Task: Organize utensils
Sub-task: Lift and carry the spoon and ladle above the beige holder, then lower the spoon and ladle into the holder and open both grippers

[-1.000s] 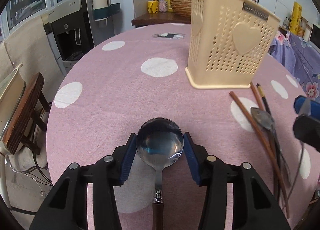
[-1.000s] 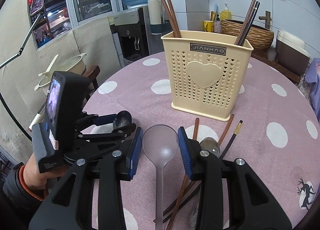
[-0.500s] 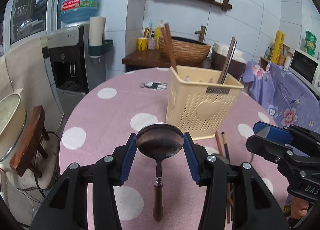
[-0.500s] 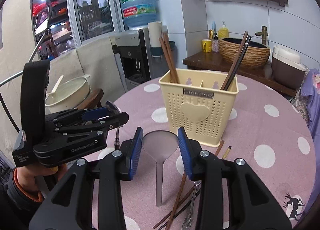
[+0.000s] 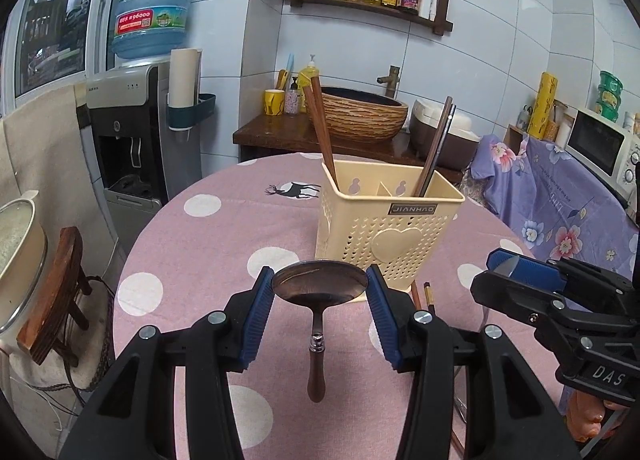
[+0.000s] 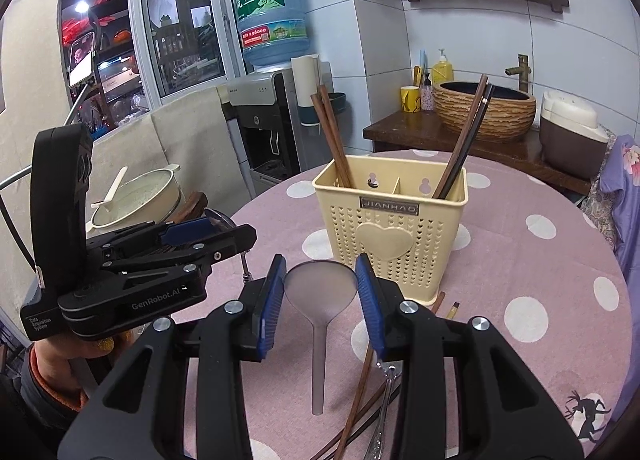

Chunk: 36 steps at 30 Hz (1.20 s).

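My left gripper [image 5: 320, 292] is shut on the bowl of a metal spoon [image 5: 318, 288] with a dark wooden handle that hangs down above the table. My right gripper [image 6: 321, 287] is shut on the bowl of a translucent plastic spoon [image 6: 320, 288], its handle also hanging. Both are held in the air in front of the cream perforated utensil basket [image 5: 384, 244] [image 6: 390, 236], which holds brown chopsticks [image 6: 332, 135] at left and darker ones [image 6: 464, 135] at right. In the right wrist view the left gripper [image 6: 224, 230] is beside me at left.
Loose chopsticks [image 6: 360, 384] and a metal spoon [image 6: 382, 416] lie on the pink dotted tablecloth [image 6: 540, 280] below my right gripper. A water dispenser [image 5: 136, 139], a stool [image 5: 60, 292] and a pot [image 6: 136, 195] stand left of the round table. A person's hand [image 6: 80, 344] holds the left gripper.
Both grippers have risen off the table with their spoons and tilted up, so the basket's open top and the back wall now show. Both grips are unchanged.
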Each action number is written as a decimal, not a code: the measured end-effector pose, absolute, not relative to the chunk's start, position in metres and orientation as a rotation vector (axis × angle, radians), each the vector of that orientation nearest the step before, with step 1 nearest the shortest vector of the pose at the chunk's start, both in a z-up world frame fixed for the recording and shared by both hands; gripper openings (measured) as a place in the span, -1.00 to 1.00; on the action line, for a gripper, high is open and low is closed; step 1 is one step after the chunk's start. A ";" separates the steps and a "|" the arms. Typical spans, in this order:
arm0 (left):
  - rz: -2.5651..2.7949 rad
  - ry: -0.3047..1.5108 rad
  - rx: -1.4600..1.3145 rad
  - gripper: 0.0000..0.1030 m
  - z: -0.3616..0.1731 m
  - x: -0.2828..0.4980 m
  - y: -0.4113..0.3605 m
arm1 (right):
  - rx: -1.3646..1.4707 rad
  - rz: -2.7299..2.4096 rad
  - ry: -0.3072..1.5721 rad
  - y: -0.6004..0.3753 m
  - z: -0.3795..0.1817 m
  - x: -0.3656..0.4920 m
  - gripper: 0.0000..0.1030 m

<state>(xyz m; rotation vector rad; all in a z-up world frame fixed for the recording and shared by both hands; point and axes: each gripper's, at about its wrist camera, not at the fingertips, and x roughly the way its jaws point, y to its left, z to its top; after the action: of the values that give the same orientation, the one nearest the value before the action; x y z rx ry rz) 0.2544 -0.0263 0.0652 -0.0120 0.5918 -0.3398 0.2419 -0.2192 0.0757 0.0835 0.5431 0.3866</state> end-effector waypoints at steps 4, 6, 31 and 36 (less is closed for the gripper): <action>-0.362 0.563 -0.017 -0.09 0.081 0.254 -0.025 | 0.086 0.386 0.504 -0.226 0.092 0.243 -0.29; -0.386 0.547 -0.027 -0.09 0.094 0.255 -0.023 | 0.087 0.383 0.486 -0.230 0.103 0.247 -0.29; -0.397 0.480 -0.101 -0.09 0.143 0.352 -0.074 | 0.136 0.136 0.384 -0.276 0.149 0.362 -0.29; -0.370 0.493 -0.103 -0.09 0.115 0.344 -0.070 | 0.132 0.116 0.421 -0.274 0.111 0.363 -0.29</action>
<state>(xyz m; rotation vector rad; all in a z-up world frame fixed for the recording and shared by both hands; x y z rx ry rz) 0.3445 -0.0699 0.1154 -0.1031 0.4929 -0.3702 0.3627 -0.2740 0.1113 0.1316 0.4212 0.1162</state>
